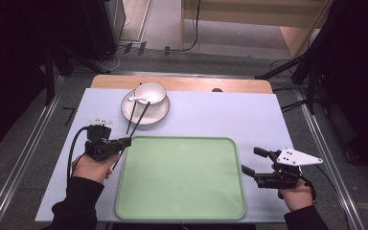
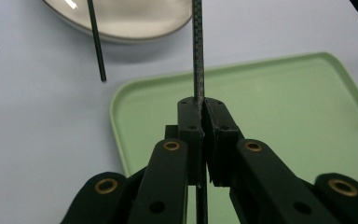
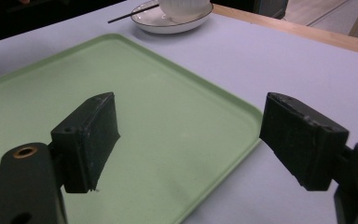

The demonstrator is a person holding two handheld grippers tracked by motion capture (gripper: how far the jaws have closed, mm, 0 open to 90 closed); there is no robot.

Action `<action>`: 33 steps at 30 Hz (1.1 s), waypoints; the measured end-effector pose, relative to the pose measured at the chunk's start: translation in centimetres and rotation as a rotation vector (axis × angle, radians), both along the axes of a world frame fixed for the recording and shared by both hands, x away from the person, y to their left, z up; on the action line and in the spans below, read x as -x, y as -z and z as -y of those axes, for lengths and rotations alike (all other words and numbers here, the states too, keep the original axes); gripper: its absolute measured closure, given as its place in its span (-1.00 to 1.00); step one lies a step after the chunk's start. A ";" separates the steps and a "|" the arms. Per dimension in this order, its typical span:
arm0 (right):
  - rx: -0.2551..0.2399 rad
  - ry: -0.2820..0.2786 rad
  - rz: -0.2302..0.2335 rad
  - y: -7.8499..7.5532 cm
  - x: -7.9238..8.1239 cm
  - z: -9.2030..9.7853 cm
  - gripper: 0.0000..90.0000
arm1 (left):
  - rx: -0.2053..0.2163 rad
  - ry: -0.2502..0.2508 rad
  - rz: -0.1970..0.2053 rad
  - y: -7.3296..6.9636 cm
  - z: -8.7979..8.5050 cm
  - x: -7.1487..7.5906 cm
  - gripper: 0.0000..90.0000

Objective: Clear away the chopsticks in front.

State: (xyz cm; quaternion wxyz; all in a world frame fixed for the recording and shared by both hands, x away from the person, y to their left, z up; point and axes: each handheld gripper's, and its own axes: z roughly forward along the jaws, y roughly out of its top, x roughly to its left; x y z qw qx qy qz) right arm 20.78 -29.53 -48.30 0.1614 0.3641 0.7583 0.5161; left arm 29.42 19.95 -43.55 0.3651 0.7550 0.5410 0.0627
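My left gripper (image 2: 201, 116) is nearest: its matte black jaws are pressed together on a thin, woven-textured black chopstick (image 2: 198, 51) that runs up toward the plate (image 2: 135, 28). A second chopstick (image 2: 96, 39) rests with one end on that glossy round plate, tip on the pale table (image 1: 230, 115). A white bowl (image 1: 150, 93) with a spoon (image 1: 138, 99) sits on the plate. My right gripper (image 1: 255, 162) hangs wide open, holding nothing, beside the smooth green rounded-corner tray (image 1: 182, 179).
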 end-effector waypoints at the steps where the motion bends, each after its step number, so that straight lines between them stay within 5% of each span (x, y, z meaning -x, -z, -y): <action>1: 0.000 0.000 0.000 0.0 0.0 0.0 -0.56 | -0.001 0.005 -0.008 0.2 0.0 0.3 0.94; 6: 0.002 -0.002 0.001 0.0 0.0 0.0 -0.56 | -0.002 0.018 -0.011 0.9 0.3 2.2 0.94; 17: 0.001 -0.005 0.004 -0.1 0.0 -0.1 -0.56 | -0.017 0.030 -0.088 3.5 0.2 5.1 0.94; 33: 0.000 0.000 0.007 -0.3 0.2 0.1 -0.56 | -0.072 0.073 -0.179 5.9 1.7 4.7 0.94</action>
